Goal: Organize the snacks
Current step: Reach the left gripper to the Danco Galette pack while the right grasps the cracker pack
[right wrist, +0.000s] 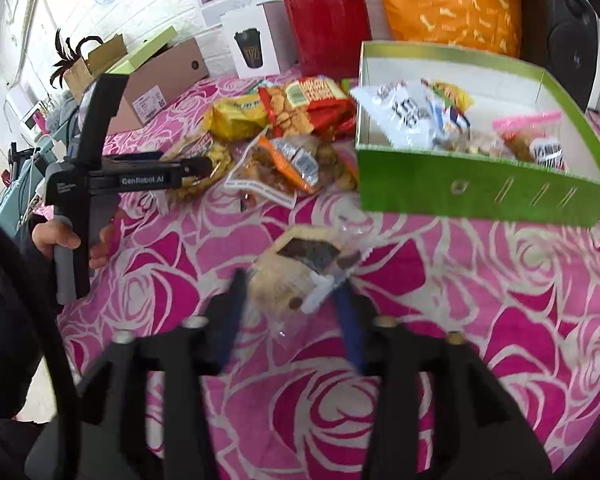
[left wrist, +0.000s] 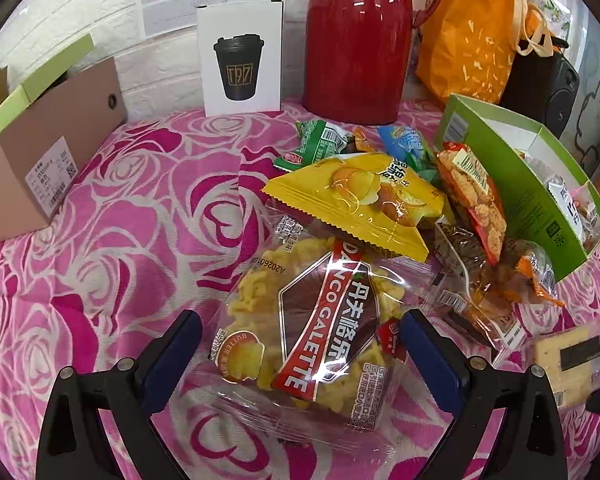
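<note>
On the pink rose-patterned cloth (left wrist: 112,216), the left gripper (left wrist: 300,344) points steeply down with its fingers spread wide on either side of a clear galette packet (left wrist: 308,320); neither blue pad presses on the wrapper. Seen from the right wrist, a hand (right wrist: 66,240) grips its grey handle from below, the body held roughly level across the snack pile (right wrist: 284,136). The right gripper (right wrist: 290,300) also tilts downward, its fingers partly open astride a cracker packet (right wrist: 300,268) lying on the cloth; motion blur hides whether the pads touch it. Beyond that packet stands the green box (right wrist: 460,188), already holding several wrapped snacks, with the loose pile just beside its left wall.
</note>
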`<state>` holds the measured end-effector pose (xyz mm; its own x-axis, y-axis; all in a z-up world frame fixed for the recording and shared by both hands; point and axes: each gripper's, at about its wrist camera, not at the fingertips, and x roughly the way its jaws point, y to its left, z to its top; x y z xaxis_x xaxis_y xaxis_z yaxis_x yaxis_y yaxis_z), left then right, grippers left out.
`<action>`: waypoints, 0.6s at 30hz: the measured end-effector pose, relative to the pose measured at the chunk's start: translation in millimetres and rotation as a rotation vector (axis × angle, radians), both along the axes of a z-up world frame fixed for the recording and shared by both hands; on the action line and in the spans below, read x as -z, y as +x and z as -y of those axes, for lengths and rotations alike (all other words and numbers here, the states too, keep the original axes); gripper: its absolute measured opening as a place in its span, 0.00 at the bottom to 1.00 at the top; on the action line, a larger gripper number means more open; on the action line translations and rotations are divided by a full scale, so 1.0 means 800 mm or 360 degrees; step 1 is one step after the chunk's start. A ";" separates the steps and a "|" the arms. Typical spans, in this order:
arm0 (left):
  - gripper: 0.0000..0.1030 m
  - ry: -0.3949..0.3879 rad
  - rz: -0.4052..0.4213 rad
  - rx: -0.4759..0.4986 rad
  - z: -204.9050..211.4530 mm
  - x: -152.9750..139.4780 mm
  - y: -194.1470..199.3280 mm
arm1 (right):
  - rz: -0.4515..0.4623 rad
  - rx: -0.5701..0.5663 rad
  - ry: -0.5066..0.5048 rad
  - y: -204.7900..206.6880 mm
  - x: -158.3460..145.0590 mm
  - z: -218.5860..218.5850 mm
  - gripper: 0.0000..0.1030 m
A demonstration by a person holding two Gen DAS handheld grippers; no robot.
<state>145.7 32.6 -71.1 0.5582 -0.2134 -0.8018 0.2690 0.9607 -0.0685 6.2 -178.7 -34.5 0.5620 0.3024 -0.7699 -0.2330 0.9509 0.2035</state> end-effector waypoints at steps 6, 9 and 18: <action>0.93 -0.0063 -0.0034 0.0026 -0.005 0.003 -0.041 | -0.0039 -0.0013 -0.0104 0.007 0.014 -0.009 0.68; 0.93 -0.0162 -0.0055 0.0013 -0.012 0.001 -0.061 | -0.0112 -0.0038 -0.0113 -0.001 0.023 -0.002 0.68; 0.94 -0.0030 -0.0048 -0.0043 -0.009 -0.010 -0.052 | 0.0046 -0.0183 -0.0172 -0.011 0.004 0.001 0.71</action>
